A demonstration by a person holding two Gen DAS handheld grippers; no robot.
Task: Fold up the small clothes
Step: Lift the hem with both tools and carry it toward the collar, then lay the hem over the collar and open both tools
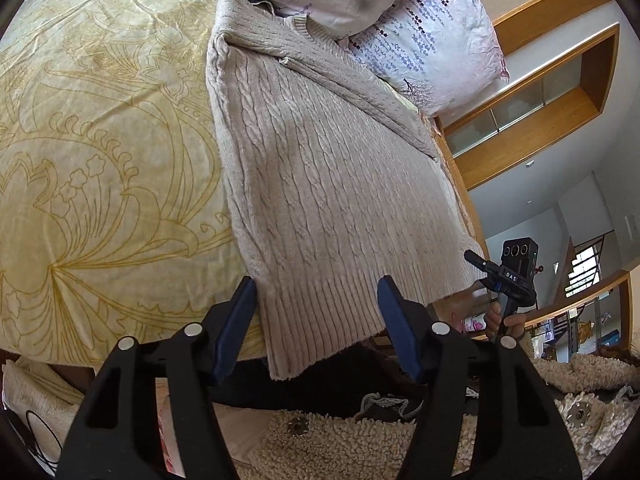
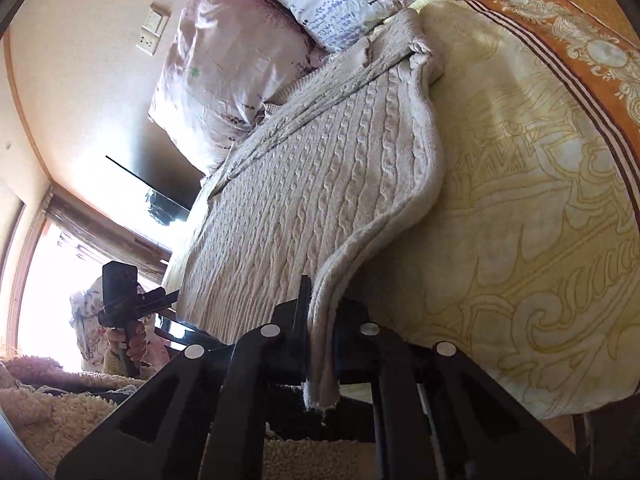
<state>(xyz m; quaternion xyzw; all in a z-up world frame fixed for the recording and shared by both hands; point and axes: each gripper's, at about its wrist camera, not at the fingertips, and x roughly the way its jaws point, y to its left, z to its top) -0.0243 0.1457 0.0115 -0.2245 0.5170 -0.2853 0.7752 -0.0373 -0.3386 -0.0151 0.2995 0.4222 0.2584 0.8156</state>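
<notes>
A beige cable-knit sweater point(image 1: 320, 168) lies flat on a bed's yellow patterned cover point(image 1: 100, 160), its ribbed hem hanging over the near edge. My left gripper point(image 1: 318, 312) is open; its blue fingers point(image 1: 240, 320) straddle the left hem corner, and the pads are not pressing on it. In the right wrist view, my right gripper point(image 2: 320, 308) is shut on the sweater's point(image 2: 312, 184) other hem corner, the knit edge pinched upright between its jaws. Each gripper shows small in the other's view: the right gripper point(image 1: 474, 260) and the left gripper point(image 2: 170, 298), each with a hand below it.
Floral pillows point(image 1: 420, 32) point(image 2: 224, 80) lie at the sweater's far end. The bed's wooden edge point(image 1: 452, 168) runs along the right. A cream fleece garment with snap buttons point(image 1: 340, 440) point(image 2: 48, 408) fills the near foreground. An orange patterned band point(image 2: 580, 40) borders the cover.
</notes>
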